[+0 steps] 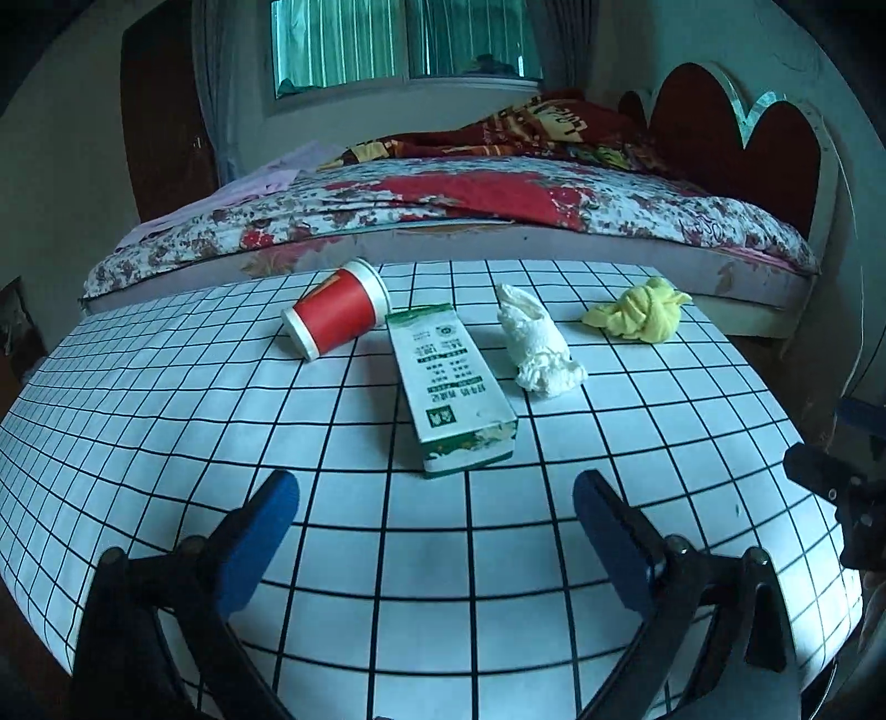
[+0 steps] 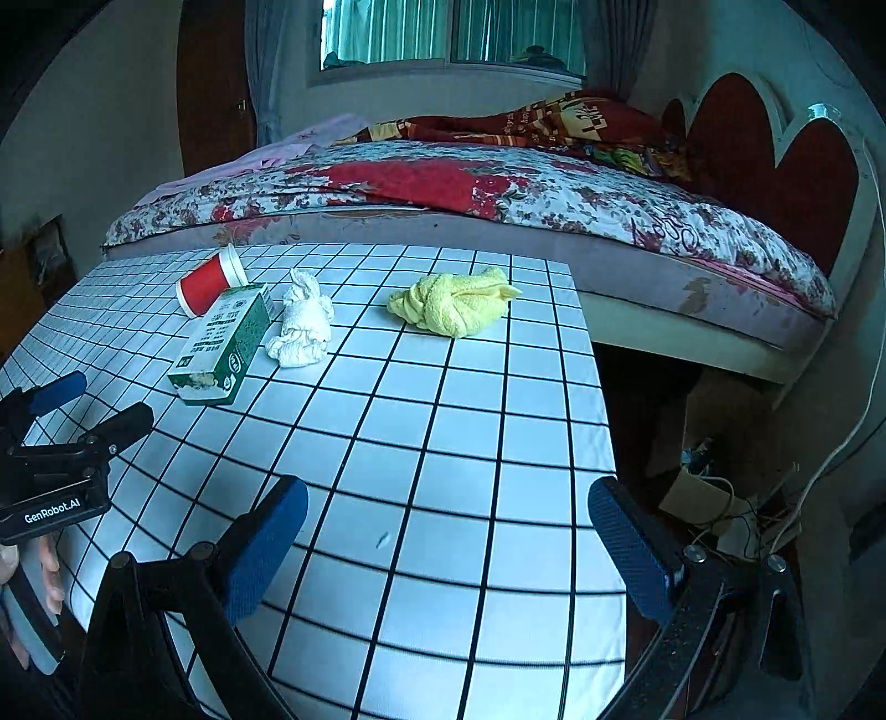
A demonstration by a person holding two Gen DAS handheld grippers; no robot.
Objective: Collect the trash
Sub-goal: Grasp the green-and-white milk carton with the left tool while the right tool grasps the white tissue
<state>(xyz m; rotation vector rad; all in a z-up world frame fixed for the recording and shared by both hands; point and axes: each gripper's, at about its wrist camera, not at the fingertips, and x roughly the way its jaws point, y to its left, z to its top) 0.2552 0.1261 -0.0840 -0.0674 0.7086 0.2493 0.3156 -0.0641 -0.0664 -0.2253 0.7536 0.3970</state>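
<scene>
A red paper cup [image 1: 336,317] lies on its side on the checked table [image 1: 166,421]. A green and white carton [image 1: 451,385] lies flat beside it. A crumpled white tissue [image 1: 540,349] and a knotted yellow cloth [image 1: 642,310] lie further right. My left gripper [image 1: 436,504] is open and empty, just short of the carton. My right gripper [image 2: 447,515] is open and empty over the table's near right part. It sees the cup [image 2: 207,282], carton [image 2: 227,346], tissue [image 2: 302,327], cloth [image 2: 451,302] and the left gripper [image 2: 91,401].
A bed [image 1: 470,205] with a floral quilt stands behind the table, with a red headboard [image 1: 736,138] at right. The table's right edge [image 2: 601,399] drops to a floor with boxes and cables [image 2: 731,498]. A window [image 1: 398,44] is at the back.
</scene>
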